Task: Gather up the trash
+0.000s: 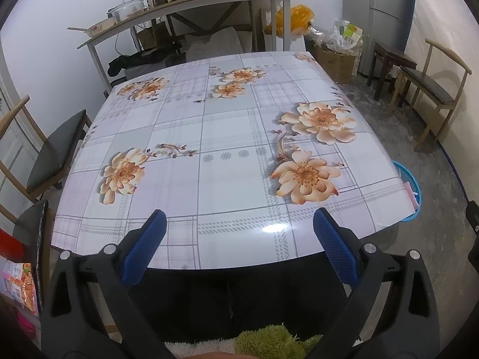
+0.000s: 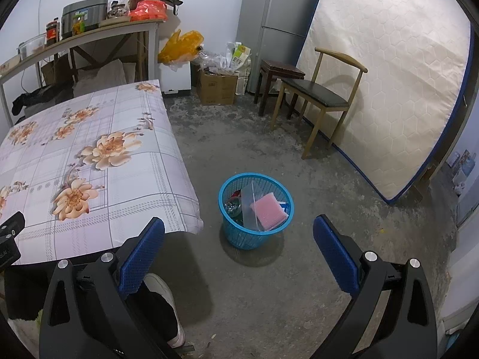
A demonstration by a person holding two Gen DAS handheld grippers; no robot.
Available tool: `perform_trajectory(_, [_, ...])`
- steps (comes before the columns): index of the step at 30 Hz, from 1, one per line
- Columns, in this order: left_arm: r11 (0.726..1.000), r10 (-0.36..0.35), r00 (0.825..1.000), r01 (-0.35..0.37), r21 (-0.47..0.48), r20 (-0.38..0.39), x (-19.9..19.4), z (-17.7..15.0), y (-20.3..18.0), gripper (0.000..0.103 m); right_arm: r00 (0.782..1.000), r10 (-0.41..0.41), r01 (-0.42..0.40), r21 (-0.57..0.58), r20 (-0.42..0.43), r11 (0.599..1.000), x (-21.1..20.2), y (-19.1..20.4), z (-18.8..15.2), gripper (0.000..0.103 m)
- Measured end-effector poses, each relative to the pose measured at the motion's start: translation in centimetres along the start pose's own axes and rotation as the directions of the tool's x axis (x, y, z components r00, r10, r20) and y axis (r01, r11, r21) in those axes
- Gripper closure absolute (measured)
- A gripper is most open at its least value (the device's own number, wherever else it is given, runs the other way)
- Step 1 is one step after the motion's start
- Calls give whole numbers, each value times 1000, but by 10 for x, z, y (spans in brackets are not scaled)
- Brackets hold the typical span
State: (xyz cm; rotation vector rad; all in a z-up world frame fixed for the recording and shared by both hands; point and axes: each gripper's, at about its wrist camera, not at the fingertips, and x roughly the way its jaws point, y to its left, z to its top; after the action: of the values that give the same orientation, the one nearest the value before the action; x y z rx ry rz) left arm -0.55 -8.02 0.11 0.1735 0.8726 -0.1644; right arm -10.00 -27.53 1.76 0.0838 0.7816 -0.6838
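We hold the left hand-held gripper (image 1: 239, 224) low over the near edge of the square desk (image 1: 227, 179), its two blue, mesh-textured rubber pads (image 1: 146, 248) set wide apart with nothing between them. The desk is covered in a glossy plastic cloth printed with a pale grey-lilac plaid and large peach flowers; the sheen catches a bright glare near the front edge. Beneath the gripper we see dark trousers and a patch of shaggy green and white fleece (image 1: 269, 341).

Our right hand-held gripper (image 2: 239, 230) hangs over the rough, mottled grey concrete floor (image 2: 314, 269), its pads likewise spread, gripping nothing. Between its fingers in view stands the round blue plastic lattice wastebasket (image 2: 254, 236), on the floor just beside the desk's right corner. The collected trash lies inside it: a pink foam-like rectangular pad (image 2: 268, 211) leaning against a clear, stiff plastic sheet (image 2: 248, 203), with a small crumpled, shiny item and something red lower at the left that we cannot identify. From the left wrist view only the basket's rim (image 1: 414, 185) peeks past the desk edge.

A wooden chair with a curved back and dark padded seat (image 2: 317, 95) stands against a quilted, hexagon-stitched cream mattress (image 2: 389, 74) propped upright beside a grey metal refrigerator (image 2: 278, 24). A white shoe (image 2: 163, 293) shows by the desk's near corner.
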Motion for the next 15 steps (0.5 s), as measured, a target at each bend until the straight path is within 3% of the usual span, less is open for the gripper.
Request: perform_trajectory(15, [1000, -5, 1000, 5, 6, -11, 3, 0, -1, 9, 1000, 0, 0, 1, -2, 1000, 0, 0, 0, 6])
